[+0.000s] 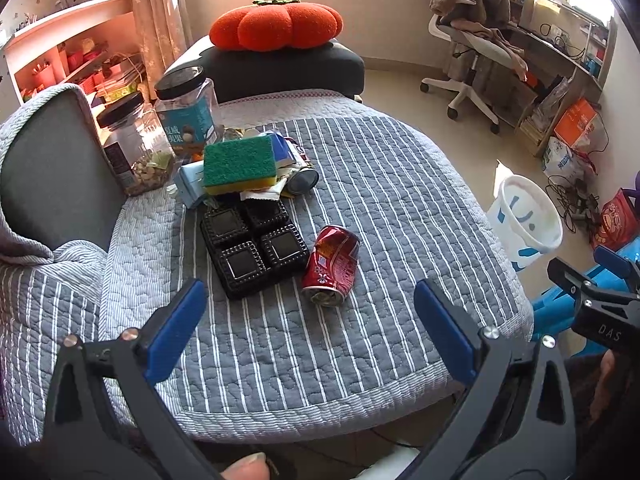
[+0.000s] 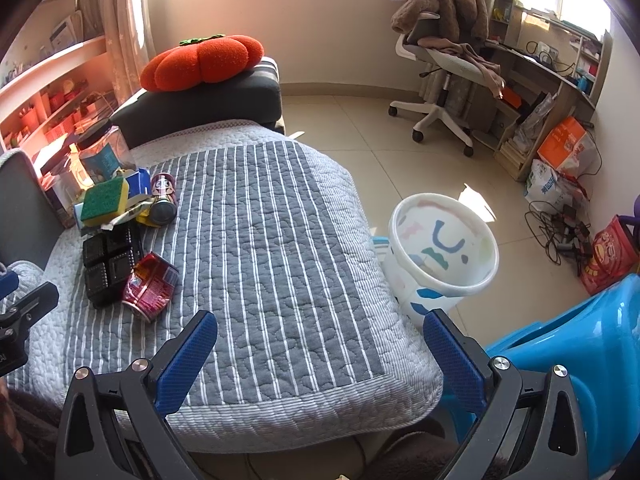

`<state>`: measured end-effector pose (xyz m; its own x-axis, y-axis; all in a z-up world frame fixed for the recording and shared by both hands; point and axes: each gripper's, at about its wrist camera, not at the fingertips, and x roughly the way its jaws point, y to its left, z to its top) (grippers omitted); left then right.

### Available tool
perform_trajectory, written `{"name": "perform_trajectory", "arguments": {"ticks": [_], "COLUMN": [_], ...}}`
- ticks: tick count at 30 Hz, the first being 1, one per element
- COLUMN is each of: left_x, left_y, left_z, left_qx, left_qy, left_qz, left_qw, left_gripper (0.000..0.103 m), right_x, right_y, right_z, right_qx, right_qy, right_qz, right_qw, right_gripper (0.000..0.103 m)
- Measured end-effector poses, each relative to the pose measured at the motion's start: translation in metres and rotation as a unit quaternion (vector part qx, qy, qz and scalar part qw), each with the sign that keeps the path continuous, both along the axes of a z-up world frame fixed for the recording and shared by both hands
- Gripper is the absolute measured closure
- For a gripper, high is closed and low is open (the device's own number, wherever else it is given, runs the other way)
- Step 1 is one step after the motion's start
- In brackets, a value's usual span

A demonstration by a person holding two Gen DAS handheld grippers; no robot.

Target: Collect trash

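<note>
left wrist view: the left gripper (image 1: pixel 310 336) is being held with jaws spread wide and nothing between them, above the striped quilt (image 1: pixel 360 184). the crushed red can (image 1: pixel 331 265) is being seen lying on its side just ahead, between the fingers' line, touching the black tray (image 1: pixel 252 250). a sponge (image 1: pixel 239 165) is resting on a wrapper pile beyond. the right gripper (image 2: pixel 320 354) is likewise being held released, empty, with the white bin (image 2: pixel 442 258) standing on the tiled floor near its right finger.
</note>
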<state>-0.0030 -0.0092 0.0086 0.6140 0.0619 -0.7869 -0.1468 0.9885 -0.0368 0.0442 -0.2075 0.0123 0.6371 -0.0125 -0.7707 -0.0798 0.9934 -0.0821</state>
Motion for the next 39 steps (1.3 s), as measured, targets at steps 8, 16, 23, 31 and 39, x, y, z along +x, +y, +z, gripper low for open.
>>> {"name": "perform_trajectory", "arguments": {"ticks": [8,16,23,31,39], "left_x": [0.000,0.000,0.001,0.012,0.058], "left_y": [-0.001,-0.002,-0.004,0.006,0.007], "left_z": [-0.001,-0.003,-0.006,-0.009,-0.046], "left_qx": [-0.002,-0.003,-0.004,-0.020,-0.024], "left_qy": [0.004,0.006,0.006,0.001,0.128], "left_qz": [-0.007,-0.011,-0.018,-0.026,-0.099], "left_qw": [1.0000,0.9999,0.9998,0.9995,0.9865], "left_gripper": [0.000,0.000,0.000,0.000,0.000], "right_x": [0.000,0.000,0.000,0.007,0.040], "right_y": [-0.001,-0.001,-0.003,-0.006,-0.009], "right_z": [0.000,0.000,-0.001,-0.003,0.005], "right_qx": [0.000,0.001,0.000,0.009,0.011], "right_qy": [0.001,0.001,0.001,0.014,0.064], "right_qz": [-0.001,-0.001,-0.003,0.008,0.032], "right_qw": [1.000,1.000,1.000,1.000,0.997], "right_gripper": [0.000,0.000,0.000,0.000,0.000]}}
